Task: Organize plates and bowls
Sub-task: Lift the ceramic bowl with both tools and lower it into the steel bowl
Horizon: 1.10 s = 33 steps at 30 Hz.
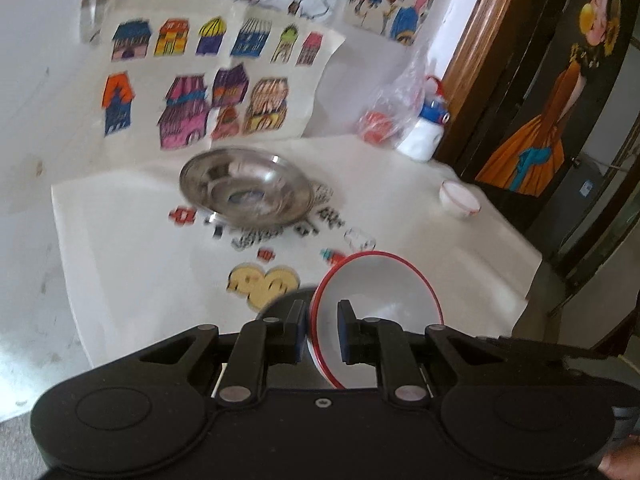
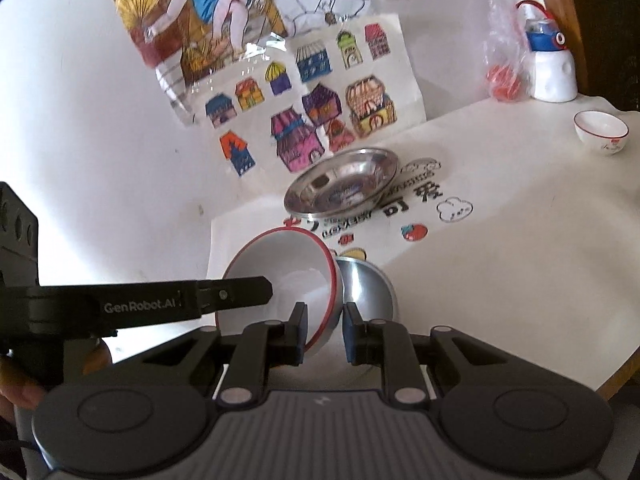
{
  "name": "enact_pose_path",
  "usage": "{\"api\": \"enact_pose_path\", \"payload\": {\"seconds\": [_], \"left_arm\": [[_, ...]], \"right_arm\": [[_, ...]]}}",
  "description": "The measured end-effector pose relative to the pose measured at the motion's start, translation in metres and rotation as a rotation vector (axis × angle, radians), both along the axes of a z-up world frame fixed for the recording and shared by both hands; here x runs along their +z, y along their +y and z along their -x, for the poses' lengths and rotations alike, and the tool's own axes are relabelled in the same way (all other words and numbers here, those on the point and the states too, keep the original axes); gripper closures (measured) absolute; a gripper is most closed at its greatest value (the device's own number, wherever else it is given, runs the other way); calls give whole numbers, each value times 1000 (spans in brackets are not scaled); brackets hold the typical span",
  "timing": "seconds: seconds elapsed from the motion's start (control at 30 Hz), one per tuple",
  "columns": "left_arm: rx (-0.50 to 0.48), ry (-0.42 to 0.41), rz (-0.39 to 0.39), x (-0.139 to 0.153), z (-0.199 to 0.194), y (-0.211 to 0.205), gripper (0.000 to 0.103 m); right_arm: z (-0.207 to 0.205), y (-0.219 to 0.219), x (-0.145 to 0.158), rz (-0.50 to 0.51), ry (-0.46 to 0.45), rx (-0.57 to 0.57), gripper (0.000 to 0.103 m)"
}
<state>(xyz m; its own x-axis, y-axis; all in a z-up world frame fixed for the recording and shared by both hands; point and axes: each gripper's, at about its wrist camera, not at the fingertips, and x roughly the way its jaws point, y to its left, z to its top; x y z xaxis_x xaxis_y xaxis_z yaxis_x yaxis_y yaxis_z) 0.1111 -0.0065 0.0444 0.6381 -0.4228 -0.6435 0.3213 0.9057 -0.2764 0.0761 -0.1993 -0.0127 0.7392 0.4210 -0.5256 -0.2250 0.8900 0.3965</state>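
My left gripper [image 1: 323,332] is shut on the near rim of a white bowl with a red rim [image 1: 384,292], which tilts on edge above the table. In the right wrist view this bowl [image 2: 280,268] leans against a small steel bowl [image 2: 370,292], and a finger [image 2: 248,295] of the left gripper reaches into it from the left. My right gripper [image 2: 325,334] is shut on the steel bowl's near wall, with the red rim right beside its left pad. A steel dish [image 1: 246,188] [image 2: 342,188] lies further back. A second small white bowl [image 1: 460,198] [image 2: 600,132] stands at the far right.
The white printed table cover [image 1: 140,260] [image 2: 500,280] ends at a curved edge on the right. A white bottle with a blue cap [image 1: 424,136] [image 2: 554,76] and a plastic bag of red things [image 1: 380,124] [image 2: 504,80] stand by the wall. A clear glass [image 1: 360,239] is near the held bowl.
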Motion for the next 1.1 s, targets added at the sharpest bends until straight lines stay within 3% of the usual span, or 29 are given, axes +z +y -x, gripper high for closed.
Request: {"api": "enact_pose_path", "payload": {"seconds": [0.57,0.77,1.1], "left_arm": [[-11,135,-137,-24,-19,-12,87],[-17,178,-159,-33,-26,-15,87],[-17,165,-185,-33,-31,-21,84]], "right_arm": [[-38,17,-3,178,180,129,81],[-46,21,-3,218,194,152,81],[-53,20,-3,224,196,169,79]]}}
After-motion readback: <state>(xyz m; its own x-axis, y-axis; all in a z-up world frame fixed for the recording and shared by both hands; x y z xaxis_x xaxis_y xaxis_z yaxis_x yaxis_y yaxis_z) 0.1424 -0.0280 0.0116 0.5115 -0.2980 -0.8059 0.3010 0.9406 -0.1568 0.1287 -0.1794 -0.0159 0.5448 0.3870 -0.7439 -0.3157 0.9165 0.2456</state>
